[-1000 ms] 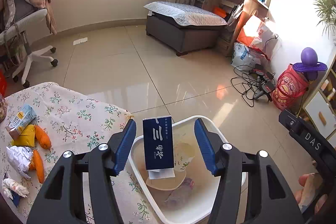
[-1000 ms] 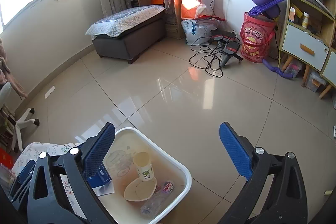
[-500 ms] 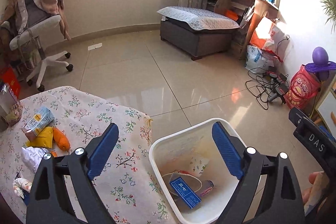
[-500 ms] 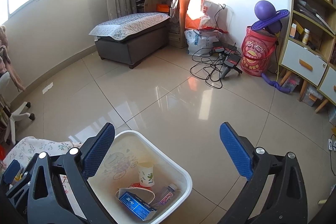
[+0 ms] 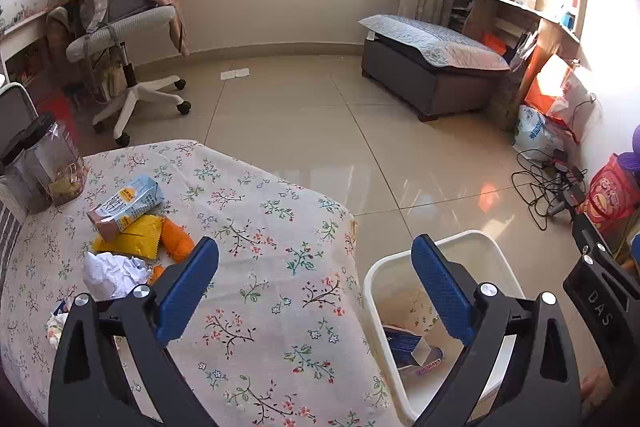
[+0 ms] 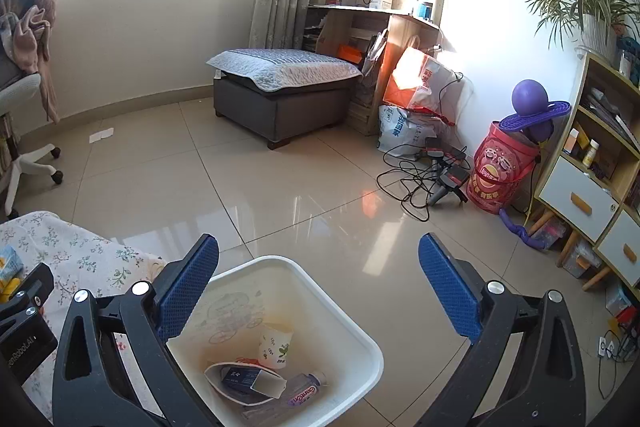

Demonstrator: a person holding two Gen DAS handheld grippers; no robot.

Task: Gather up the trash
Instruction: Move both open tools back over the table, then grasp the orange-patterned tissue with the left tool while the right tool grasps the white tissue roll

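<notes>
A white trash bin (image 5: 478,241) (image 6: 352,323) stands on the floor beside the table. In it lie a blue box (image 6: 240,377) (image 5: 402,345), a paper cup (image 6: 275,345), a paper bowl and a plastic bottle (image 6: 304,393). My left gripper (image 5: 316,287) is open and empty over the table's edge. My right gripper (image 6: 318,287) is open and empty above the bin. On the floral tablecloth (image 5: 260,227) lie a milk carton (image 5: 126,205), a yellow wrapper (image 5: 130,241), orange pieces (image 5: 178,243) and crumpled white paper (image 5: 112,273).
A clear jar (image 5: 56,163) stands at the table's far left. An office chair (image 5: 120,35), a grey ottoman (image 6: 280,91), cables (image 6: 424,179), a red barrel (image 6: 500,171) and a shelf unit (image 6: 592,167) stand around the tiled floor.
My left gripper let go of the blue box, which fell into the bin. It then opened wide and swung left over the table. My right gripper stayed open above the bin.
</notes>
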